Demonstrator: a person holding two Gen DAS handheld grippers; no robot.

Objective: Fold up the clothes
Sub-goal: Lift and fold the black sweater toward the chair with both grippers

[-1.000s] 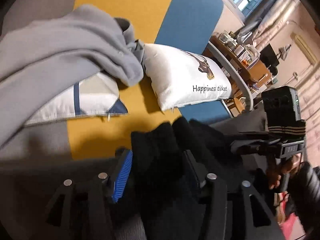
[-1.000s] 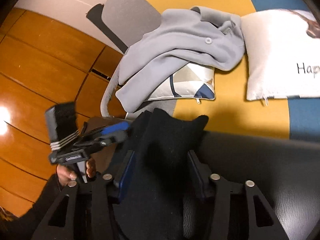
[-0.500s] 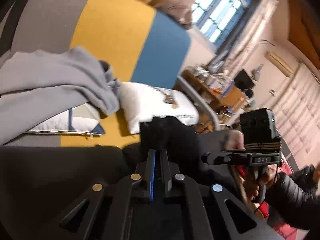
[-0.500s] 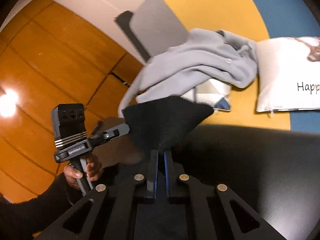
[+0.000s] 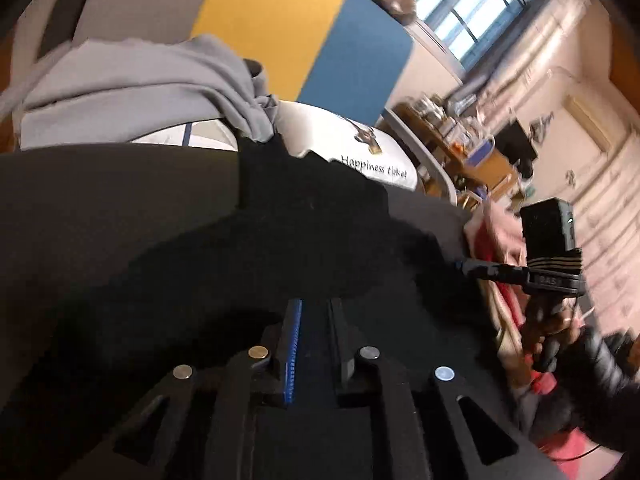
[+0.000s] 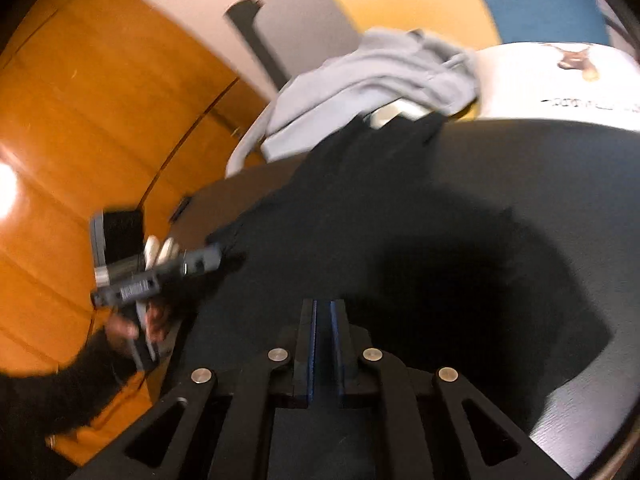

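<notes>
My left hand-held gripper (image 5: 312, 320), open a second ago, is now clenched on the black garment (image 5: 320, 224); my right hand-held gripper (image 6: 323, 320) pinches its other edge. Stretched between them over the dark surface (image 6: 540, 168), it's lifted, ready for folding.

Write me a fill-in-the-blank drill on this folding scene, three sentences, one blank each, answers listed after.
1. Both the left claw and the right claw are shut on a soft garment whose colour is ____.
2. The crumpled grey sweatshirt is draped over a patterned cushion that lies against a backrest panelled in grey, yellow and ____.
3. The white cushion printed with a deer head bears the words "____ ticket".

Missing words: black; blue; Happiness
</notes>
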